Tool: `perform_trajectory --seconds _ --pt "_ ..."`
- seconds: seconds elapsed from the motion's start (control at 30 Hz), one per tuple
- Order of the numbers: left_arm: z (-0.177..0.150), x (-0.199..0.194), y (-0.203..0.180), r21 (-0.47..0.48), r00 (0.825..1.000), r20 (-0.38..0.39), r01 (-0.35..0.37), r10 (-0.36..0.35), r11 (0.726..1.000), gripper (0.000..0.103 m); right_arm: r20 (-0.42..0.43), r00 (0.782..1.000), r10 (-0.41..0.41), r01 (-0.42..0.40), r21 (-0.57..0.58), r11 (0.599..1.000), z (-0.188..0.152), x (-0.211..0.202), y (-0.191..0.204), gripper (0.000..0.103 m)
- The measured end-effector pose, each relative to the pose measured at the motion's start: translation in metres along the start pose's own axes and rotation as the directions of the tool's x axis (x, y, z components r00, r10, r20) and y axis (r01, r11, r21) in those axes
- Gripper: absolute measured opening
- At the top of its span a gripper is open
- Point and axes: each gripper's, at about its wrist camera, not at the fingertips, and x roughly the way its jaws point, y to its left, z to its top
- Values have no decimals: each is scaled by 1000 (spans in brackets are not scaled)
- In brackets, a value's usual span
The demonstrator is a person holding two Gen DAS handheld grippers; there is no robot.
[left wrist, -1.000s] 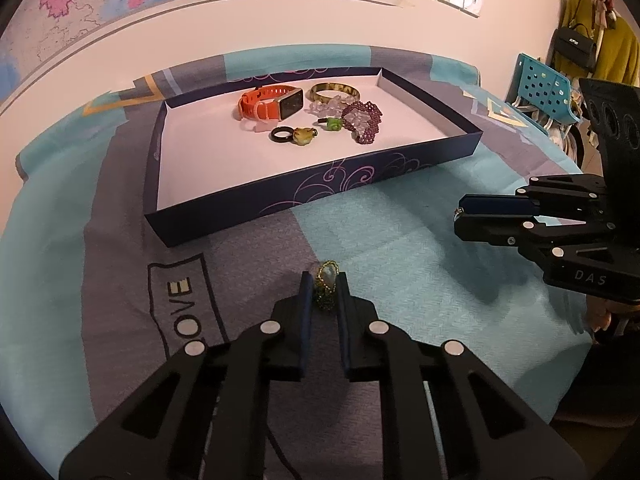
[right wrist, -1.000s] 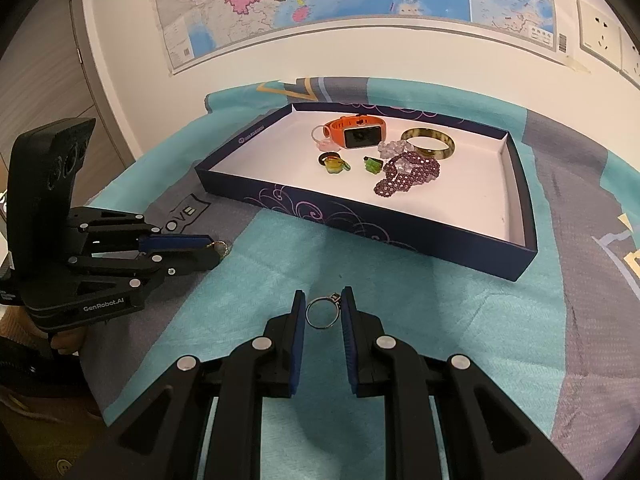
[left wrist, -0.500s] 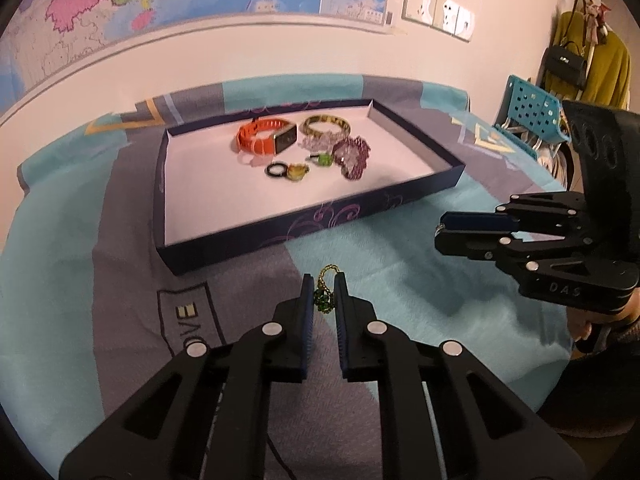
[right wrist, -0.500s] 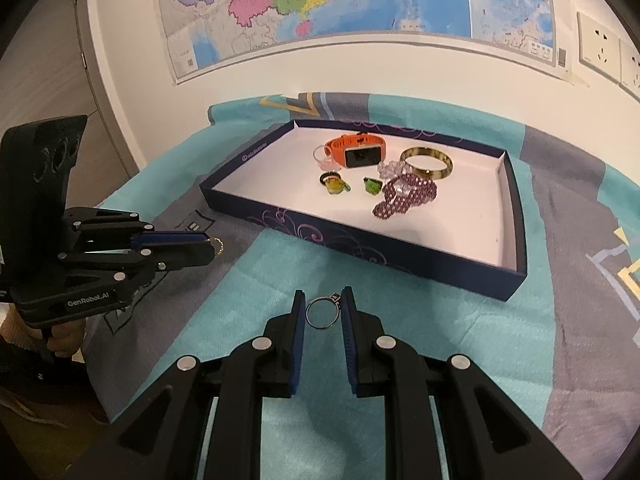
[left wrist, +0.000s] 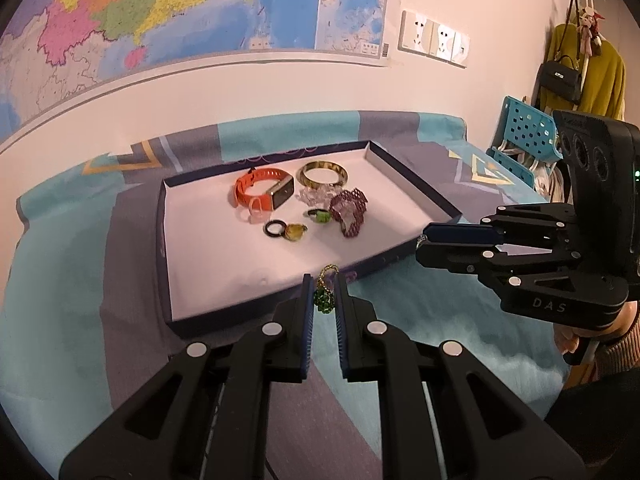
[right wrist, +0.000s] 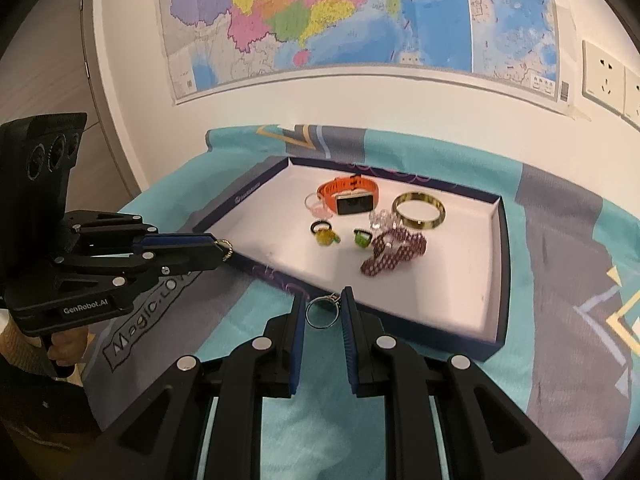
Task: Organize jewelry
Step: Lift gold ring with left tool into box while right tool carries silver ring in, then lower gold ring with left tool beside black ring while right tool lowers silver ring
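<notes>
My left gripper point(left wrist: 323, 294) is shut on a gold ring with green beads point(left wrist: 325, 296), held in the air just before the near wall of the dark blue tray point(left wrist: 416, 196). My right gripper point(right wrist: 323, 312) is shut on a thin silver ring point(right wrist: 320, 313), also lifted, near the tray's point(right wrist: 502, 240) front edge. Inside the tray lie an orange watch point(left wrist: 262, 188), a gold bangle point(left wrist: 323, 174), a purple beaded bracelet point(left wrist: 349, 210), a clear piece and a few rings point(left wrist: 286, 231). Each gripper shows in the other's view, the right gripper point(left wrist: 430, 242) and the left gripper point(right wrist: 218, 250).
A teal and grey cloth point(left wrist: 420, 308) covers the table. A map hangs on the white wall behind. A blue perforated chair point(left wrist: 524, 136) and hanging coats with a bag point(left wrist: 560, 76) stand at the far right. A hand point(right wrist: 60, 346) grips the left tool's handle.
Both grippers have risen off the cloth with their rings and come closer to the tray's front wall. The jaws stayed shut on the rings.
</notes>
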Motion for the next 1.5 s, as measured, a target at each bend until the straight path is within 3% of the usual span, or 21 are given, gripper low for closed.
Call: perform_trajectory --seconds 0.6,1.5 --pt "28 24 5 1 1000 10 -8 8 1000 11 5 1000 -5 5 -2 1000 26 19 -12 16" --pt "39 60 8 -17 999 -24 -35 34 999 11 -25 1000 -12 12 18 1000 38 51 -24 16"
